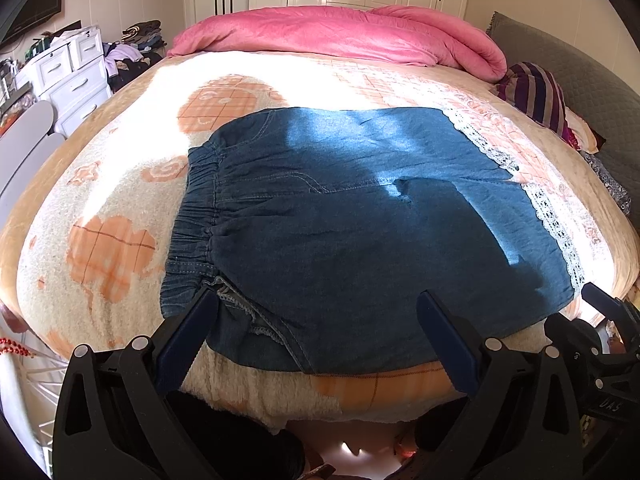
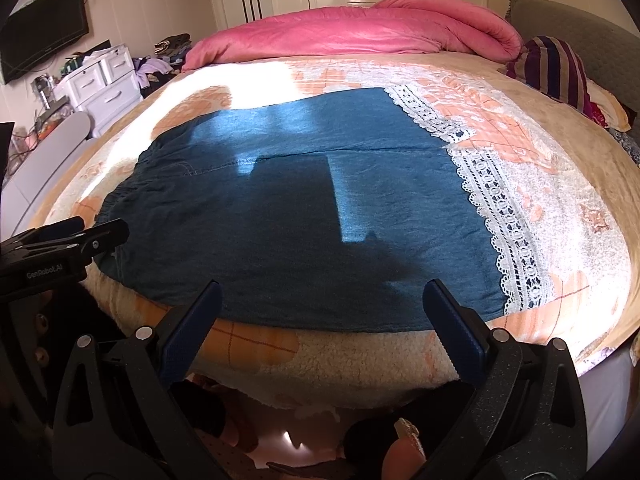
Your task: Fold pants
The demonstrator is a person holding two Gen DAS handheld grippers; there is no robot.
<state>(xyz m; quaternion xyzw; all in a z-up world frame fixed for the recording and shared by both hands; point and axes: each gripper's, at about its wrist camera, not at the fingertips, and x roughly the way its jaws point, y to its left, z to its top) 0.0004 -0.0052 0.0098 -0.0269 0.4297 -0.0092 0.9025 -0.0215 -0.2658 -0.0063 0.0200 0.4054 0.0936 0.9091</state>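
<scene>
Both tools hover at the near edge of the bed [image 1: 120, 216], jaws spread apart and gripping nothing: left tool [image 1: 316, 304], right tool [image 2: 322, 294]. Denim pants [image 1: 340, 208] lie flat on the blanket, lace hems [image 2: 508, 224] rightward.

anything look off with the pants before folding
Mostly fine: the pants lie flat on the bed, lace hem straight. One oddity: at the near waistband corner the fabric is flipped over, showing a seam edge, beside the open left gripper. The right gripper is open too.
</scene>
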